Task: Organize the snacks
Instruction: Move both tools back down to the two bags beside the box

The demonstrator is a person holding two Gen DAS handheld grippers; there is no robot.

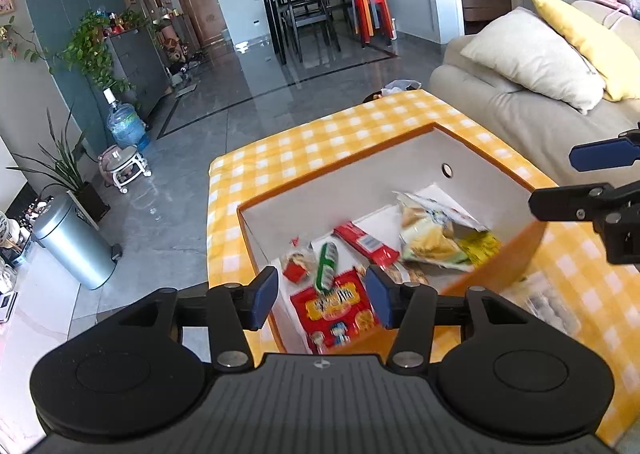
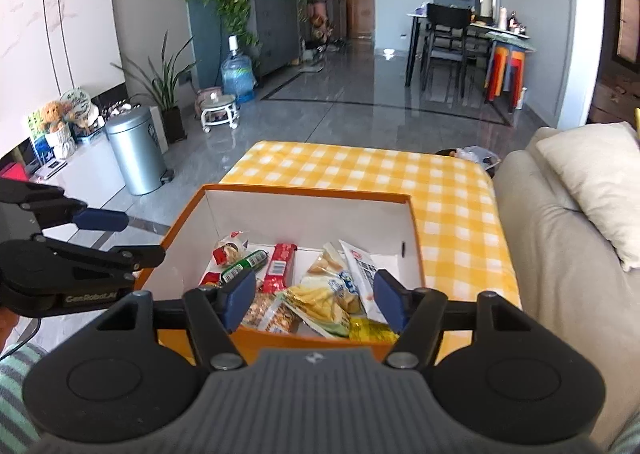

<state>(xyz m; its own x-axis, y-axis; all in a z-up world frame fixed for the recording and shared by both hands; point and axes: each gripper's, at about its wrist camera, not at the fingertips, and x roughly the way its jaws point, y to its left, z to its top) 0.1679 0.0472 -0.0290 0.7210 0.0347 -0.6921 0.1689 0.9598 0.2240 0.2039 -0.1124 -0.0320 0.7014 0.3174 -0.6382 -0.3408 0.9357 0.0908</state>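
Orange cardboard forms the outside of the open box (image 2: 280,190), white inside, which sits on the yellow checked tablecloth (image 2: 448,190) with a beige sofa (image 2: 560,254) on its right. All the snacks seen lie loose in its bottom. At the left are a small red packet (image 1: 294,272), a green-and-white tube-like pack (image 1: 326,264) and a large red printed pouch (image 1: 338,304); a long red wrapped bar (image 2: 280,266) lies in the middle, a bag of pale yellow crisps (image 2: 320,302) sits at the near right, and a white sachet (image 2: 362,270) leans by the right wall.

Both tools hover above the near edge of the box. The left gripper (image 1: 322,300) has its blue pads spread with nothing between them, and the right gripper (image 2: 316,300) stands parted and empty too.

These packs look light, soft and crinkly, probably slick on their film faces. The crisp bag likely holds air and brittle contents, so a gentle pinch on the flat sealed seam suits it better than squeezing the belly. The bar appears stiffer and could be taken across its narrow middle.
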